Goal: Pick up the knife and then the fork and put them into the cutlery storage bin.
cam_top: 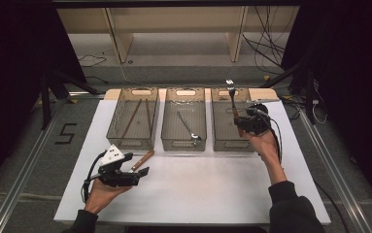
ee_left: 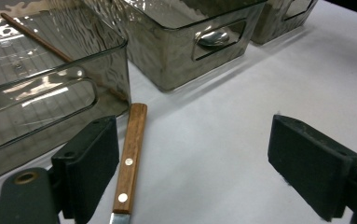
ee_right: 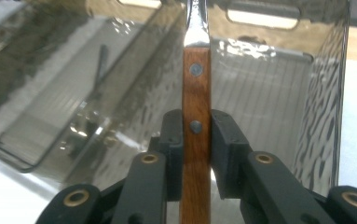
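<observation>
Two tongs at work: right tongs (ee_right: pixel 196 135) clamp the wooden handle of a fork (cam_top: pixel 232 99), long axis upright, tines up, over the rightmost bin (cam_top: pixel 217 124) just beneath, while left tongs (ee_left: pixel 192 172) gape empty around a wood-handled knife (ee_left: pixel 130 154) on the worktop (cam_top: pixel 198 184).

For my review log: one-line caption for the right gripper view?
Right tongs clamp a wooden-handled fork above the clear bin.

Chopsticks (cam_top: pixel 131 118) in left bin (cam_top: pixel 117 112)
</observation>
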Tool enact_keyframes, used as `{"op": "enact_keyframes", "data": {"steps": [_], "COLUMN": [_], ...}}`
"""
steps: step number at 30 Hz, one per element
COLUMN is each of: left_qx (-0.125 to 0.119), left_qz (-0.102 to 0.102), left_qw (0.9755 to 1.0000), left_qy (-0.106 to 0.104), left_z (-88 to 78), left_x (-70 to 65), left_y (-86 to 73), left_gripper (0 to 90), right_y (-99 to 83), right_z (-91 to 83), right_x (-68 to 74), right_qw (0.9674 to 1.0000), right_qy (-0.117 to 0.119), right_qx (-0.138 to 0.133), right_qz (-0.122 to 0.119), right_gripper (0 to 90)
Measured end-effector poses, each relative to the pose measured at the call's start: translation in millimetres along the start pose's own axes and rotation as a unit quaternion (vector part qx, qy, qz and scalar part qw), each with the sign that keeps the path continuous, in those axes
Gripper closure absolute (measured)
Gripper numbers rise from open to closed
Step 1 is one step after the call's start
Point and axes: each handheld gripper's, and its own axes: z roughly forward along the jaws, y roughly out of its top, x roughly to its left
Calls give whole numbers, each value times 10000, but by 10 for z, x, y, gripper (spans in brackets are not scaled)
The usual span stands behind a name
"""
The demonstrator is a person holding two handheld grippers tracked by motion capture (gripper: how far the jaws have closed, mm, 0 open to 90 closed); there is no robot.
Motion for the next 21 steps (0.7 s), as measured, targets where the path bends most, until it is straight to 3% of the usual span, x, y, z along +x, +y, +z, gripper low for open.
{"op": "enact_keyframes", "data": {"steps": [21], "left_qx": [143], "left_qz": [-30], "left_qw": [9999], "left_qy": [84], "left_z": [-9], "left_x": [64], "left_y": [-13], "left_gripper": [161], "right_y": [-18], "right_z": [288], "right_x": [-30], "right_qw": [9978], "right_qy": [-219], "right_qx": [618], "right_qz": [103], "right_gripper": [762]}}
